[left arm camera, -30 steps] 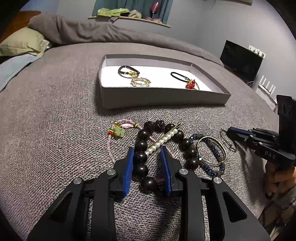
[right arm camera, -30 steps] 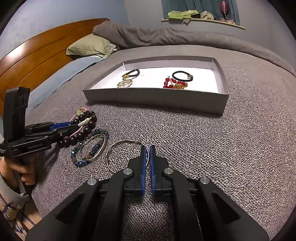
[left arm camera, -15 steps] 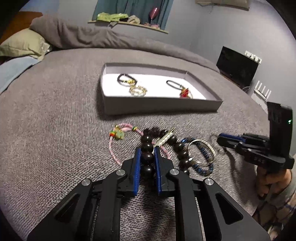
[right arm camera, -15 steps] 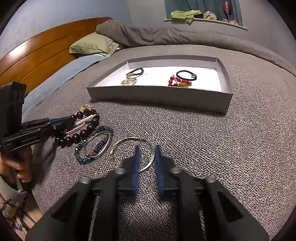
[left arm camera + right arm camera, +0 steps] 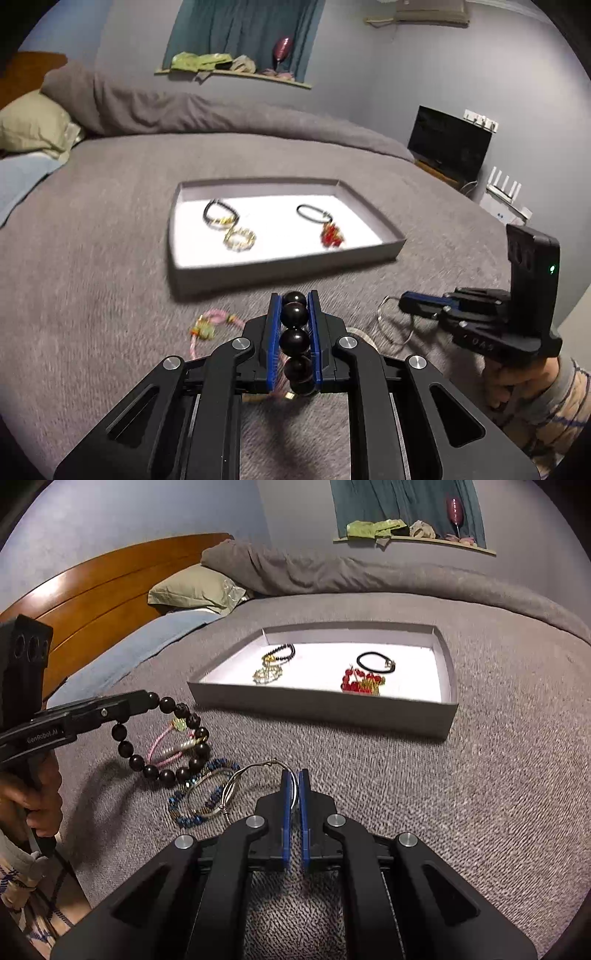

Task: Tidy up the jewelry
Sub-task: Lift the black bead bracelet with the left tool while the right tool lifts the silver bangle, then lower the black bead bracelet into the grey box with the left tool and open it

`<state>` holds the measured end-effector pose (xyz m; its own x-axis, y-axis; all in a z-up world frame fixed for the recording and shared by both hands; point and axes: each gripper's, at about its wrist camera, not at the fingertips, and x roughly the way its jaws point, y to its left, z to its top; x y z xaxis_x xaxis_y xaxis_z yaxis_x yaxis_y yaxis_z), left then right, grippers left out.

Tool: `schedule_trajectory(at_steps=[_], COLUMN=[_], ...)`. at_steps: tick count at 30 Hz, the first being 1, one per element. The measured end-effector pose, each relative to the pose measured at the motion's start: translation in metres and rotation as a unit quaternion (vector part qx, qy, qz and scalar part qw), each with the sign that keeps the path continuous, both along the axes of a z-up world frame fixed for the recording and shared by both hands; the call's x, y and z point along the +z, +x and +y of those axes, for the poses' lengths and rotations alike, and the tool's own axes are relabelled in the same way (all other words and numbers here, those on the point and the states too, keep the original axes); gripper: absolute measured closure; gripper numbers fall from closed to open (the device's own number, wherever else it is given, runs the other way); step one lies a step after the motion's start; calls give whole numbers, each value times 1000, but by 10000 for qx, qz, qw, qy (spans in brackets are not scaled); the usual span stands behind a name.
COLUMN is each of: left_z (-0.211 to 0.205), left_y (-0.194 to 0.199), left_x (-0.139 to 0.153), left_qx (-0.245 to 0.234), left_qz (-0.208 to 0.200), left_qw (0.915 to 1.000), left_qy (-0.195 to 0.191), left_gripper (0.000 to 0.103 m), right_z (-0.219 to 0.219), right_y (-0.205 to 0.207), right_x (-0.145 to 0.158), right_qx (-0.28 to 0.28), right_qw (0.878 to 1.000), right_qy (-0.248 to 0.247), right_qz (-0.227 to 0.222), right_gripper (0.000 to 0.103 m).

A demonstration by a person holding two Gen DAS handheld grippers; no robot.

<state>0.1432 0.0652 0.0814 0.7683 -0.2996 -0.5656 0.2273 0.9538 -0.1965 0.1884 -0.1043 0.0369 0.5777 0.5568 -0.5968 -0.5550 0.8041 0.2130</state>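
Two claws in play. Our left claw point(image 5: 294, 306) is clamped on the dark bead bracelet point(image 5: 162, 738); beads sit stacked between the blue pads, the rest of the loop hangs off the bed with its shadow on the cover. Our right claw point(image 5: 294, 781) is pinched on the wire bangle point(image 5: 255, 782), rim running between the pads; the bangle's far side rests on the blue bead bracelet point(image 5: 201, 797).

Below the left claw: a pink cord bracelet point(image 5: 168, 744) on the bed. Ahead of both claws: grey tray point(image 5: 321, 709) with white floor, holding a black bead bracelet point(image 5: 282, 653), a gold chain piece point(image 5: 267, 674), a black cord loop point(image 5: 375, 662) and a red bead piece point(image 5: 360, 683).

Surface is a bed with a grey woven cover point(image 5: 480, 775), rumpled grey duvet point(image 5: 332, 572) along the far edge. Wooden headboard point(image 5: 103, 587), green pillow point(image 5: 192, 589) and blue sheet left of the tray in our right view. Blue-grey walls, teal curtain point(image 5: 240, 33) over a cluttered sill, dark screen point(image 5: 448, 140) far right of our left claw.
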Motion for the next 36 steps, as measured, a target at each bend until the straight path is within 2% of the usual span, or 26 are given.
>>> schedule_trajectory(at_steps=[9,19,29,36], left_z=[-15,-21,-32,-45], left_y=[17,38,73,103], left_x=[27,53,64,58], left_qx=[-184,-270,-286,-276], left_qz=[-246,-447,-511,-452], left_qw=[9994,9986,9981,9985], left_qy=[135,78,185,128], left_gripper=[88,88,88,88], right_z=[-5,-9,-15,-19], right_y=[11,32,75,113], right_x=[17,36,58,48], right_qx=[-75,-149,-365,-683], right_qw=[9999,9994,9983,9967], right_qy=[56,105,-88,-310], right_qz=[-141,-288,-454,-297], right_gripper=[99,99,99,99])
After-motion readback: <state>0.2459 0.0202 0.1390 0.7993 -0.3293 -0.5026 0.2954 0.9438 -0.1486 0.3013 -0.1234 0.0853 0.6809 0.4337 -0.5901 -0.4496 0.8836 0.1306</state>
